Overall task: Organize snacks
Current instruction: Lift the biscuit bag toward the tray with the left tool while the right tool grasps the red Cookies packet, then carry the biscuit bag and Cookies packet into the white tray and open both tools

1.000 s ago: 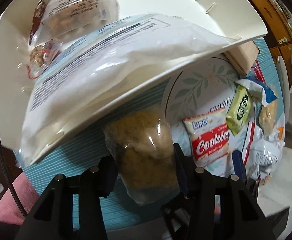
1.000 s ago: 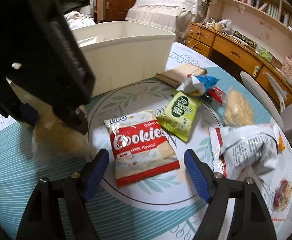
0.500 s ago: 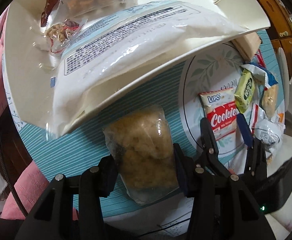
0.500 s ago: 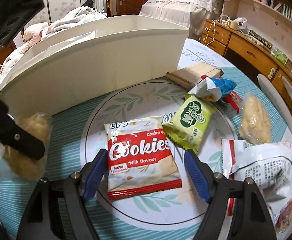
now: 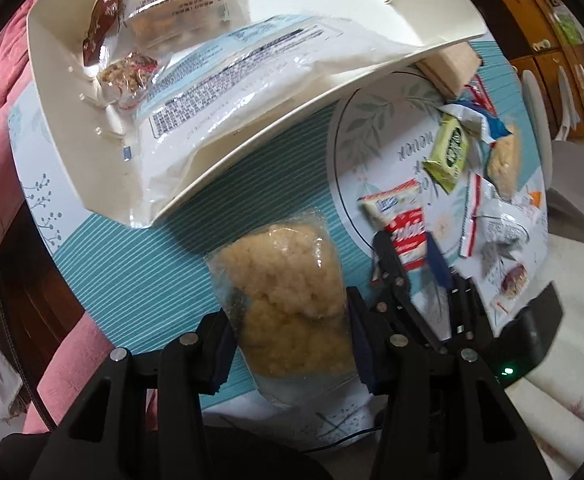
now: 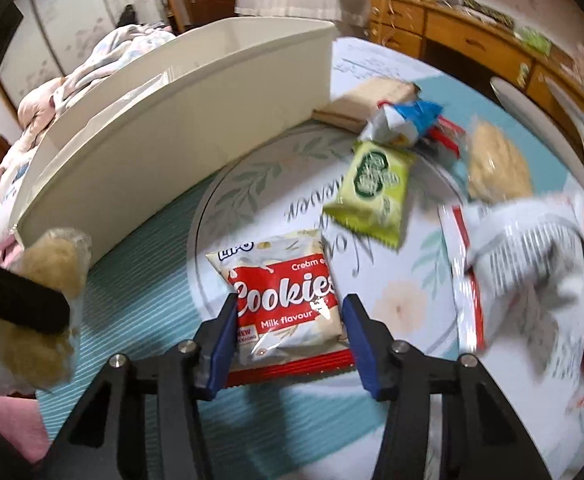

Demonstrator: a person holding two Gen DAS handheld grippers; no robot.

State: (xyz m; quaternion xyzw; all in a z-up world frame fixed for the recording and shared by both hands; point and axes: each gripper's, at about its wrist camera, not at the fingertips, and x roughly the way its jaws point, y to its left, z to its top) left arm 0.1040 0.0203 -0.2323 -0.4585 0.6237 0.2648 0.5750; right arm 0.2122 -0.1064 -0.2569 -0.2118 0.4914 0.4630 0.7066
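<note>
My left gripper (image 5: pixel 290 334) is shut on a clear bag of yellow puffed-rice cake (image 5: pixel 288 284) and holds it above the teal table edge, near the cream bin (image 5: pixel 52 92). The bag also shows at the left of the right wrist view (image 6: pixel 48 280). The bin holds a large white bag (image 5: pixel 232 92) and small snack packs (image 5: pixel 172 12). My right gripper (image 6: pixel 290 336) has its blue pads on both sides of the red-and-white Cookies pack (image 6: pixel 284 300), which lies on the table. The right gripper also shows in the left wrist view (image 5: pixel 407 256).
A green snack pack (image 6: pixel 371 184), a blue-and-white wrapper (image 6: pixel 403 120), a second puffed-rice bag (image 6: pixel 495 164), a crumpled white bag (image 6: pixel 523 248) and a tan flat pack (image 6: pixel 367 96) lie on the round table. A wooden cabinet (image 6: pixel 471 36) stands behind.
My left gripper has risen and pulled back with the rice-cake bag. My right gripper has moved forward and narrowed around the Cookies pack.
</note>
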